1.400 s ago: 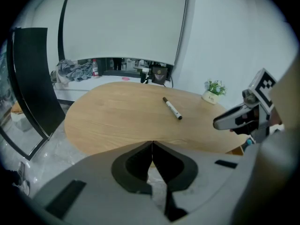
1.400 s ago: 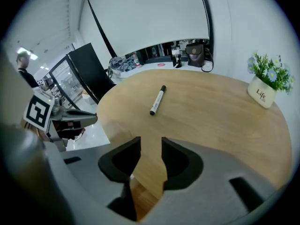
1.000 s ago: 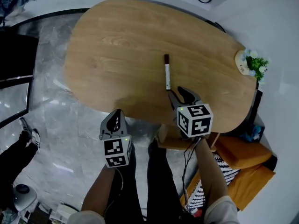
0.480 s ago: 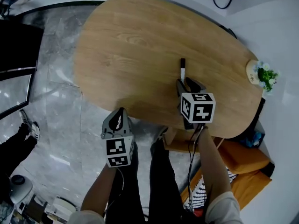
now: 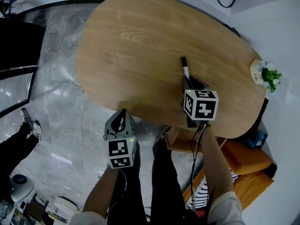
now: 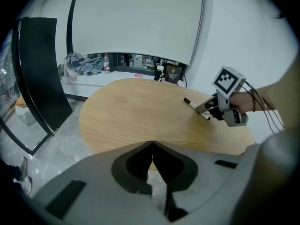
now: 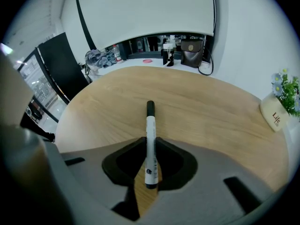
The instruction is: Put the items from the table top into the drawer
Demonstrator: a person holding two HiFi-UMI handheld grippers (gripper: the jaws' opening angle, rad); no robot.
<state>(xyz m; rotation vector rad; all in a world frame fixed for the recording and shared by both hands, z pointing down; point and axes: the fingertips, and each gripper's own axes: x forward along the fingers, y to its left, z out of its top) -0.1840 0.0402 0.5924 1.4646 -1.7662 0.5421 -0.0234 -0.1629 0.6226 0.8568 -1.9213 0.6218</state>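
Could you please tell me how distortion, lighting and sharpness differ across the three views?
Head view: dim, the oval light wooden table evenly lit, with mild wide-angle bending. Left gripper view: strong fisheye with black corners, the shut left gripper soft in the foreground. Right gripper view: same fisheye vignette, the white marker with a black cap crisp, the far wall bright.

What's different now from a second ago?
The right claw slid forward over the pen on the table, dropped a little, and its jaws have just been closing onto the pen's near end. The pen still lies on the table. The left claw, shut, and the little plant stayed put.
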